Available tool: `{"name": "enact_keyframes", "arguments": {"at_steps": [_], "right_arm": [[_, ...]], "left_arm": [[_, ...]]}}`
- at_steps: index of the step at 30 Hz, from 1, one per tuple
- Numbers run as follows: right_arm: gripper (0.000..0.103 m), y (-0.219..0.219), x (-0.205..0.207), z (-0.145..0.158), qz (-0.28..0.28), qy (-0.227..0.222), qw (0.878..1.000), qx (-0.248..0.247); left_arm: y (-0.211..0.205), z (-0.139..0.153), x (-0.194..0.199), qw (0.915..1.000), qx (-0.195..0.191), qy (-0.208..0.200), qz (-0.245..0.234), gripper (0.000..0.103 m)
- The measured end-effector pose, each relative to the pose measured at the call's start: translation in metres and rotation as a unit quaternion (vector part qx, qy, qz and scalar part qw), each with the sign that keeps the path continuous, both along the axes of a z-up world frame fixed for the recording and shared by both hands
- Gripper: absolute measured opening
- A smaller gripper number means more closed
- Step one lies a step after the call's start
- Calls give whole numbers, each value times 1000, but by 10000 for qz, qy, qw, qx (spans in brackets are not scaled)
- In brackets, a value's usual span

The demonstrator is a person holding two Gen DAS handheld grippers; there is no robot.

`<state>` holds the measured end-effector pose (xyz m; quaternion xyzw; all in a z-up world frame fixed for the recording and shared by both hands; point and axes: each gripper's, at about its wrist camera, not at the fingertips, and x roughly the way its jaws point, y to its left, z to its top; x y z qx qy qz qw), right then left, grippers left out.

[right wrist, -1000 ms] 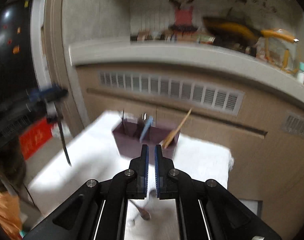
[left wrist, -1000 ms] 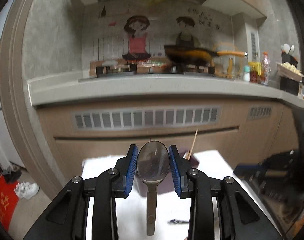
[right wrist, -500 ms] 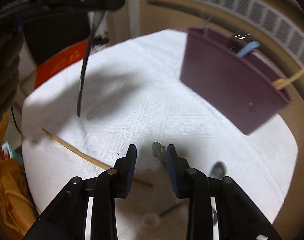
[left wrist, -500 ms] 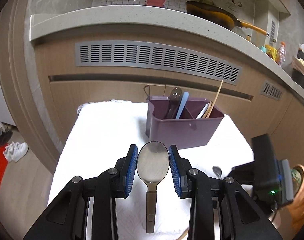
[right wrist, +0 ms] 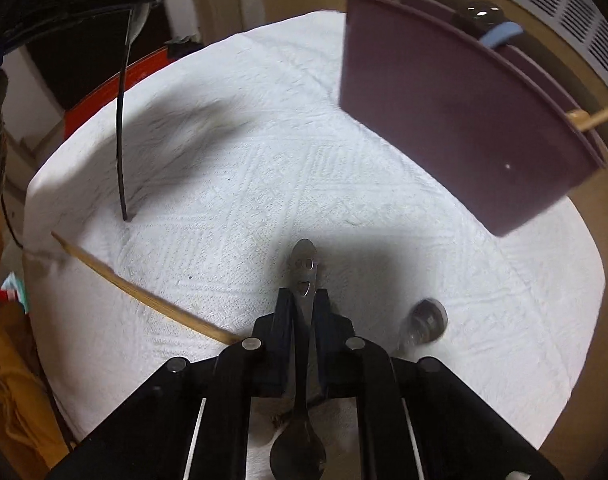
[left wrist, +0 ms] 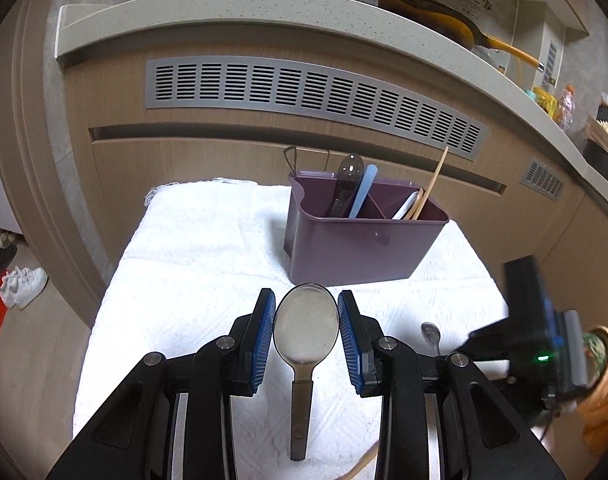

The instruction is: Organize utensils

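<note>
A: Left gripper (left wrist: 306,322)?

B: Blue pads clamp the bowl of a dark spoon (left wrist: 306,330), bowl forward, handle hanging back between the fingers, above the white towel (left wrist: 192,256). Translucent grey-brown bowl; flat handle with a small hole near its end.

A: Right gripper (right wrist: 303,308)?

B: Pressed onto the handle of a steel spoon (right wrist: 302,276) that lies on the towel. The handle tip carries a cut-out smiley face; its bowl sits back under the gripper body.

A: Caddy?

B: Purple caddy (left wrist: 356,240) at the towel's far side, divided. One compartment holds a black spoon and a pale blue handle, the other a chopstick (left wrist: 434,178) and something white.

A: Loose items?

B: One chopstick (right wrist: 144,296) lies left of the right gripper; a small round blurred object (right wrist: 426,320) lies to its right.

A: Writing?

B: Wall characters beyond the counter, too small to read.
</note>
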<state>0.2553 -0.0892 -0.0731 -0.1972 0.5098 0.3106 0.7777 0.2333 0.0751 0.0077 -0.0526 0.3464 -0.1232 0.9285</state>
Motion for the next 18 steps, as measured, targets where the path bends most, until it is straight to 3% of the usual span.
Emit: {"name": "enact_keyframes", "arguments": {"at_steps": [6, 8, 10, 15, 18], "right_arm": [[9, -34, -21, 50, -674, -380, 9932, 869], [3, -47, -26, 68, -893, -593, 9879, 1122], [3, -59, -32, 87, -1100, -856, 9813, 1330], [3, -60, -41, 108, -1105, -1325, 9761, 1321], [6, -48, -35, 85, -879, -1229, 9838, 963]], "left_arm": [[-10, 7, -11, 9999, -30, -108, -126, 33], [-13, 11, -15, 9997, -51, -181, -136, 33], [-17, 17, -19, 9994, -77, -288, -163, 33], [-27, 35, -30, 9983, -6, -543, -206, 33], [-30, 38, -35, 9980, 42, -594, -207, 33]]}}
